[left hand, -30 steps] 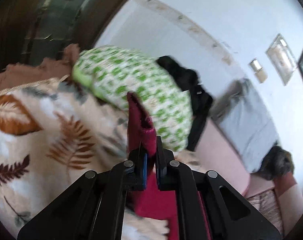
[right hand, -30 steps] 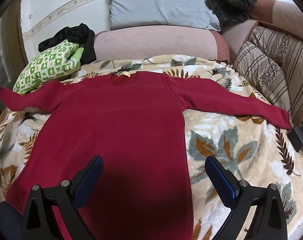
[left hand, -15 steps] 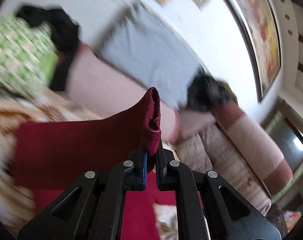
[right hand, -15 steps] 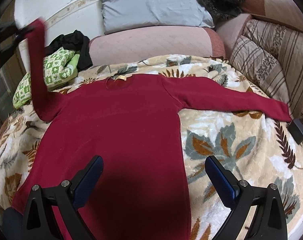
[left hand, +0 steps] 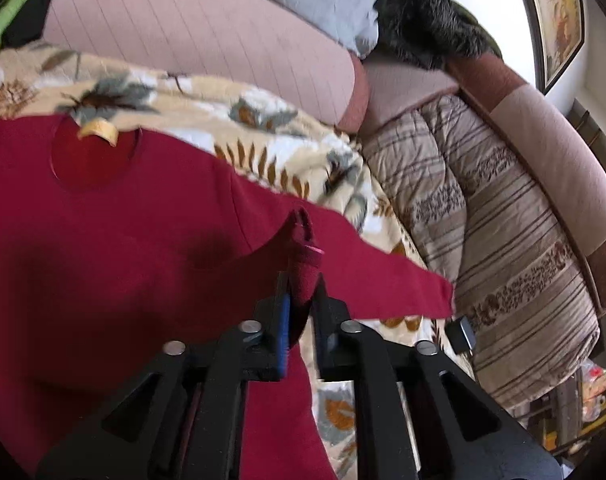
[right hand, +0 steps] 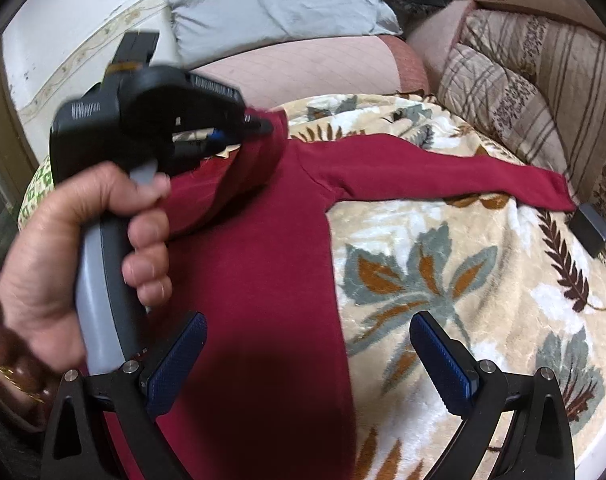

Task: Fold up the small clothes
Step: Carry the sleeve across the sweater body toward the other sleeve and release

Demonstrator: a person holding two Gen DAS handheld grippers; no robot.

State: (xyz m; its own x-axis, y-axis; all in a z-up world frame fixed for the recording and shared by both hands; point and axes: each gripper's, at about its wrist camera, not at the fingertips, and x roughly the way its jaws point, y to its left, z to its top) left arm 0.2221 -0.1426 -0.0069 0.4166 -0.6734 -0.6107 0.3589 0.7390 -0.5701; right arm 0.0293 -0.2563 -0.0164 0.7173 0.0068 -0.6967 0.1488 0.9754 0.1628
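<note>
Red sweater (right hand: 263, 280) lies flat on the bed (right hand: 443, 280), long axis running toward the headboard. Left hand-held gripper (left hand: 301, 304), over the chest, jaws just easing apart, sleeve cuff (left hand: 303, 256) between them. Right hand-held gripper (right hand: 307, 360) wide, empty, near the hem. Other sleeve lies outstretched across the blanket.

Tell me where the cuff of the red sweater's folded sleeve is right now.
In the left wrist view, the cuff sits between the left tool's fingers, above the red sweater's chest, near the far sleeve.
</note>
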